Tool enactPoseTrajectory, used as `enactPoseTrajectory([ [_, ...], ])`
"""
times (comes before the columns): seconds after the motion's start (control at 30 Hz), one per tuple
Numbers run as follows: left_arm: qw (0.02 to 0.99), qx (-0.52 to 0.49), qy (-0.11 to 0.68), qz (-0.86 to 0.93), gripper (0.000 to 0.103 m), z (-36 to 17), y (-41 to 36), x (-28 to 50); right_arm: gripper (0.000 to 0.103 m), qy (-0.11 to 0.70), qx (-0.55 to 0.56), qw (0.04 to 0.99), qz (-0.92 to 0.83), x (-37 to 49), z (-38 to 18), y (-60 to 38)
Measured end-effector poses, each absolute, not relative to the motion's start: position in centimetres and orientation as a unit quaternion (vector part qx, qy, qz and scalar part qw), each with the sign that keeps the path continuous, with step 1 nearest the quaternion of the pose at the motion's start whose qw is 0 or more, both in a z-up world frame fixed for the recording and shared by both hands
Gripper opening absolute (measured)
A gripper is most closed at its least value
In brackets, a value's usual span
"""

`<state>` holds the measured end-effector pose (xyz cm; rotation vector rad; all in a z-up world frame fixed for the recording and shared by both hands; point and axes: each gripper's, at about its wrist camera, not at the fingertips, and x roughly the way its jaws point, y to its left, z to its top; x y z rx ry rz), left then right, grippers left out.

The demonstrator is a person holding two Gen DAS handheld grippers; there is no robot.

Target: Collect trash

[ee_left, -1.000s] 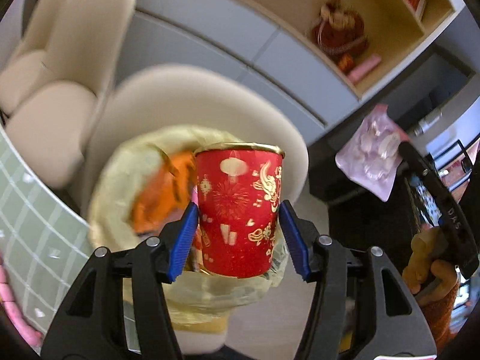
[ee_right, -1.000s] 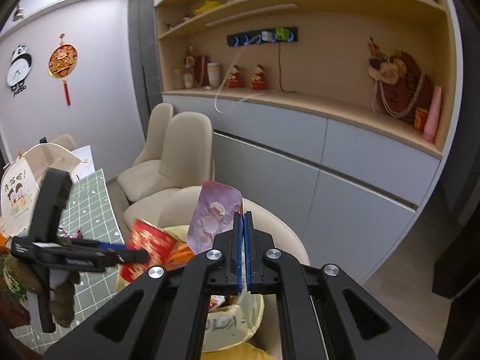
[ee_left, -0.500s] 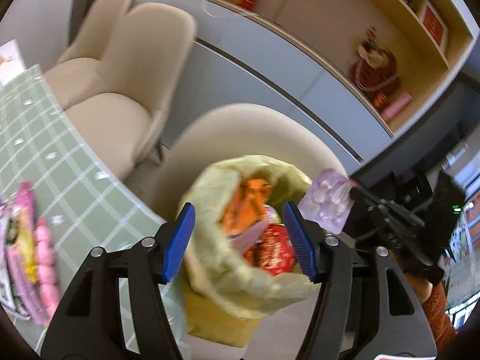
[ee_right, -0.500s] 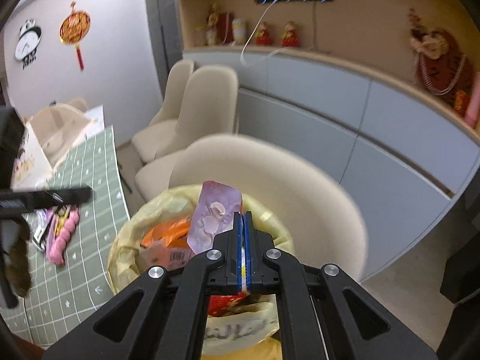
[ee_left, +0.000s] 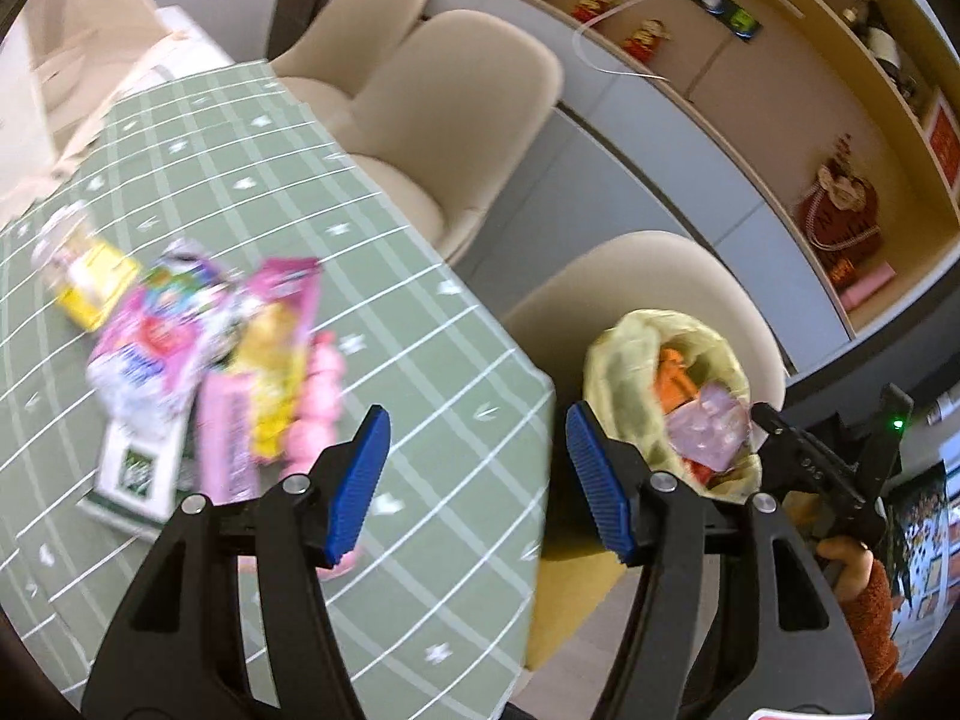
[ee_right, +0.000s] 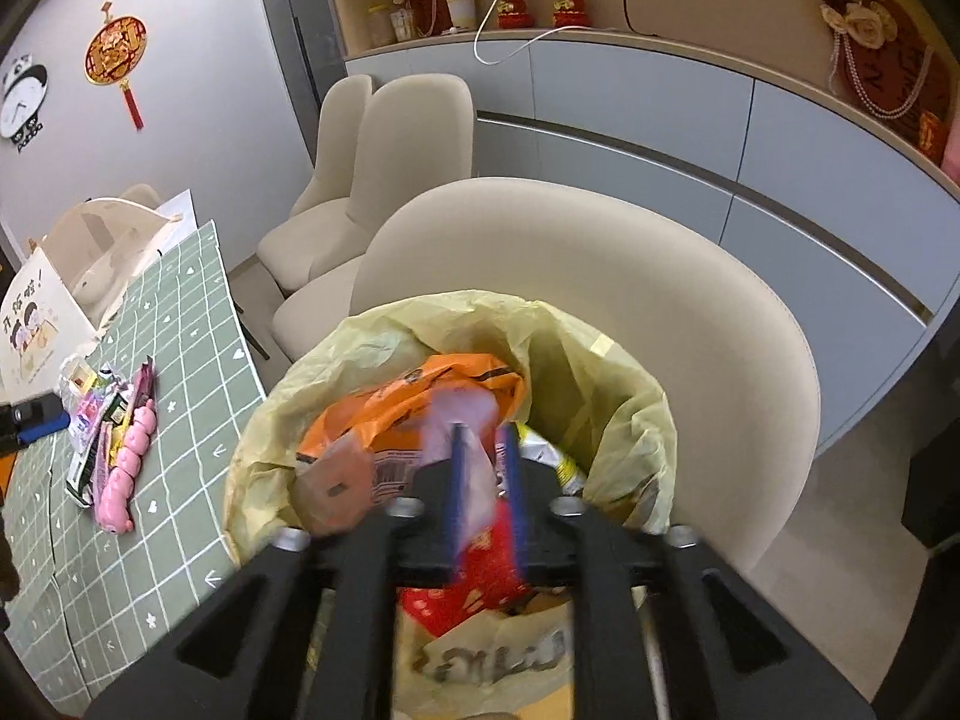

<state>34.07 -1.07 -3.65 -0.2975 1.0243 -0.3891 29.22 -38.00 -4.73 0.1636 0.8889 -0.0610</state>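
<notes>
A yellow trash bag (ee_right: 606, 384) stands open on a beige chair beside the table; it also shows in the left wrist view (ee_left: 630, 354). Inside lie an orange wrapper (ee_right: 420, 402) and the red paper cup (ee_right: 474, 582). My right gripper (ee_right: 483, 480) is above the bag mouth, its jaws parted, and the pink clear wrapper (ee_right: 465, 420) sits loose between them, over the bag (ee_left: 711, 429). My left gripper (ee_left: 477, 474) is open and empty over the table's edge, left of the bag. A pile of snack wrappers (ee_left: 198, 336) lies on the green tablecloth.
The green checked table (ee_left: 420, 540) holds a pink caterpillar toy (ee_right: 126, 474) beside the wrappers and a white tote bag (ee_right: 42, 312) farther back. Two more beige chairs (ee_right: 384, 180) stand behind, along grey cabinets and a shelf wall.
My left gripper dropped the red cup into the bag and swung left toward the table. My right gripper moved over the bag and opened, loosening the pink wrapper.
</notes>
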Motion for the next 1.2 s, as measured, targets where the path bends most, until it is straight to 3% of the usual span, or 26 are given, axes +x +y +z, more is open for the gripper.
enactPoseTrajectory([
  [0.07, 0.845, -0.143, 0.485, -0.175, 0.058, -3.7, 1.0, 33.4, 0.037, 0.421, 0.087, 0.902, -0.026, 28.6, -4.3, -37.4],
  [0.67, 0.873, -0.115, 0.468, -0.079, 0.058, -6.3, 16.2, 28.1, 0.038, 0.392, 0.073, 0.917, 0.028, 25.3, -0.6, -22.6],
  [0.8, 0.874, -0.120, 0.463, -0.080, 0.058, -6.3, 17.9, 27.4, 0.047, 0.376, 0.061, 0.922, 0.071, 25.0, 0.0, -17.8],
  [1.2, 0.882, -0.144, 0.431, -0.123, 0.058, -5.5, 18.4, 29.2, 0.047, 0.406, 0.002, 0.904, 0.130, 27.4, -1.5, -9.1],
])
